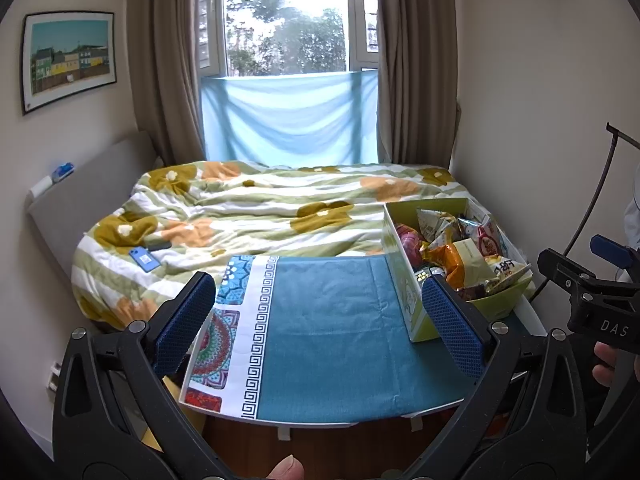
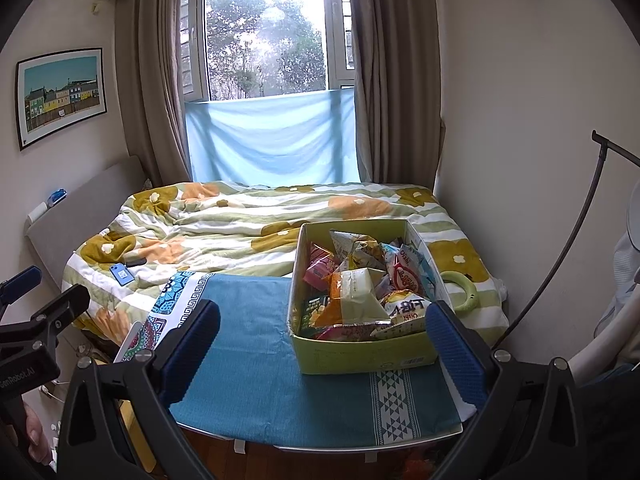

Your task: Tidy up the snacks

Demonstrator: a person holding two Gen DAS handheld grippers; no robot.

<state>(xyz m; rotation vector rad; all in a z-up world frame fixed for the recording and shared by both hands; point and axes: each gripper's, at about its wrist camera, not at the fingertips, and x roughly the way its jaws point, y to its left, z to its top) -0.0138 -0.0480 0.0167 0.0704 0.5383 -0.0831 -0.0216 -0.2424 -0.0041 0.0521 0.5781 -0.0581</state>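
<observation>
Hovering spread and empty before one green box (image 2: 362,354) of mixed snacks (image 2: 360,280), two tongs, left tongs (image 1: 320,320) and right tongs (image 2: 322,346), face the desk (image 2: 256,392).

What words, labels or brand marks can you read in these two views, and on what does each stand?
"DAS": right gripper body, seen from the left wrist.
"onRobot.AI", first letters cut off: left gripper body, seen from the right wrist.
Snack packets in the green box: print too blurred to read.
</observation>
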